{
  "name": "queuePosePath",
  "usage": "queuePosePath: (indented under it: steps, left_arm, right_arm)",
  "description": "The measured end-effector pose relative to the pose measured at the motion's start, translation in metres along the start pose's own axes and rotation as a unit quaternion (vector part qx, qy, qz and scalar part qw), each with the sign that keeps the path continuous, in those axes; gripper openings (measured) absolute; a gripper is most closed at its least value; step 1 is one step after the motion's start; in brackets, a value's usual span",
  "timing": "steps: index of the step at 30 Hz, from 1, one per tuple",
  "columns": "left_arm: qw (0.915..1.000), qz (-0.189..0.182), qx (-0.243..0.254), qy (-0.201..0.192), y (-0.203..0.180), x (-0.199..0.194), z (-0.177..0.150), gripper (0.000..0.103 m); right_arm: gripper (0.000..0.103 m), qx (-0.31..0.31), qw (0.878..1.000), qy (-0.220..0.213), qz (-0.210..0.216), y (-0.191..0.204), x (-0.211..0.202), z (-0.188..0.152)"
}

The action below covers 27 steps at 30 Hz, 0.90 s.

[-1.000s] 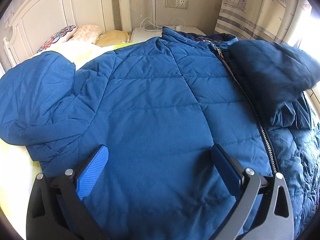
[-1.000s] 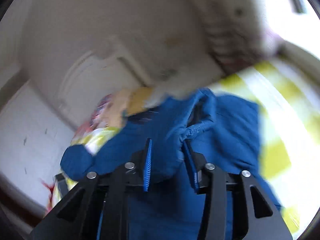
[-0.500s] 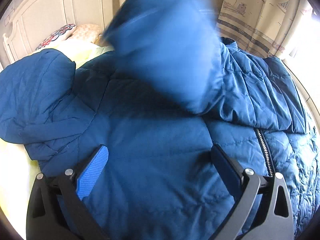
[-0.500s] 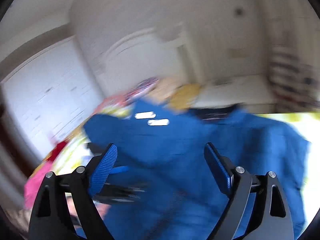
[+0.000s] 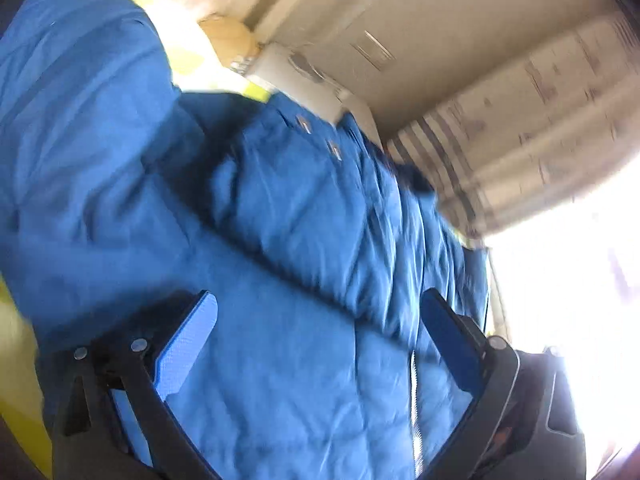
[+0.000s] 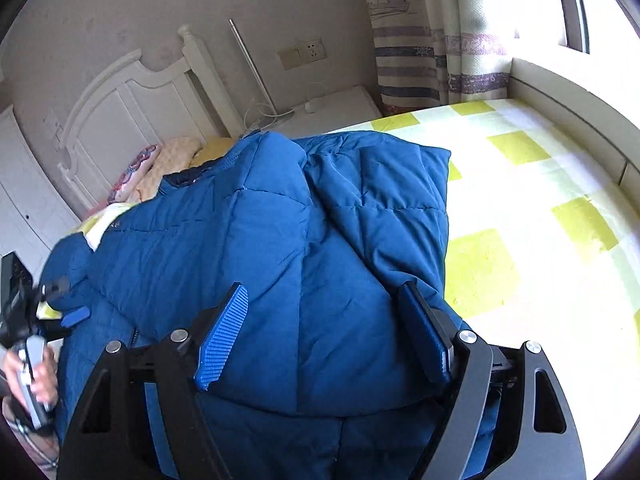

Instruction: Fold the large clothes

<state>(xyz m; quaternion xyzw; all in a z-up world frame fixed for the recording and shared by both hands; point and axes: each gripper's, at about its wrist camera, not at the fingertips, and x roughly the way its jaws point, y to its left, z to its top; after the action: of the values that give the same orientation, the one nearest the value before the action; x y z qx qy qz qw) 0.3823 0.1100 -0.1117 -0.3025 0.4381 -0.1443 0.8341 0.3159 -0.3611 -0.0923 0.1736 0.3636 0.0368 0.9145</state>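
A large blue quilted jacket (image 6: pixel 280 240) lies spread on the bed, one sleeve (image 6: pixel 372 208) folded over its front. My right gripper (image 6: pixel 323 288) hovers just above that folded part. Its jaws are closing but stand wide, with the pads pressing on nothing. In the blurred, tilted left wrist view my left gripper (image 5: pixel 320 296) is open over the jacket (image 5: pixel 300 220), near the zip (image 5: pixel 414 400), and grips nothing. The left gripper (image 6: pixel 60 316) also shows at the right wrist view's left edge, held by a hand (image 6: pixel 36 376).
The bed has a yellow-green checked sheet (image 6: pixel 520 200), bare to the right of the jacket. Pillows (image 6: pixel 160 168) lie against the white headboard (image 6: pixel 132 112). A white nightstand (image 6: pixel 332 112), a striped curtain (image 6: pixel 420 60) and a window ledge (image 6: pixel 560 92) stand behind.
My right gripper let go of the sleeve cuff, opened wide and dropped toward the jacket. The sleeve now lies folded across the front. My left gripper rolled and shifted sideways, still open.
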Motion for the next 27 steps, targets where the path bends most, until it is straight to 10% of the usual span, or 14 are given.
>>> queuePosePath:
  steps: [4,6,9,16,22,27]
  left_arm:
    - [0.9994,0.028,-0.002,0.020,-0.007,0.035,0.023,0.068]
    - [0.9984,0.056,-0.002,0.004,-0.009,0.041,0.028,0.034]
    - [0.9984,0.040,-0.005,-0.040,-0.021,0.030,0.018,0.016]
    - [0.9819,0.028,0.116,-0.146,-0.084,-0.060,-0.051,0.016]
    - [0.9880,0.131,0.082,-0.007,-0.016,-0.007,-0.042,0.052]
    - [0.9877,0.102,0.095,-0.071,-0.029,-0.049,-0.052,0.061]
  right_arm:
    - [0.076,0.015,1.000,-0.006,0.017,0.002,0.000,0.001]
    - [0.076,0.016,1.000,-0.008,0.018,0.004,-0.004,-0.001]
    - [0.076,0.021,0.999,-0.013,0.021,0.004,-0.006,-0.002]
    - [0.075,0.045,0.998,-0.022,0.035,-0.005,-0.010,-0.003]
    - [0.075,0.040,0.999,-0.021,0.029,-0.004,-0.010,-0.003]
    - [0.075,0.040,0.999,-0.018,0.026,-0.004,-0.010,-0.003]
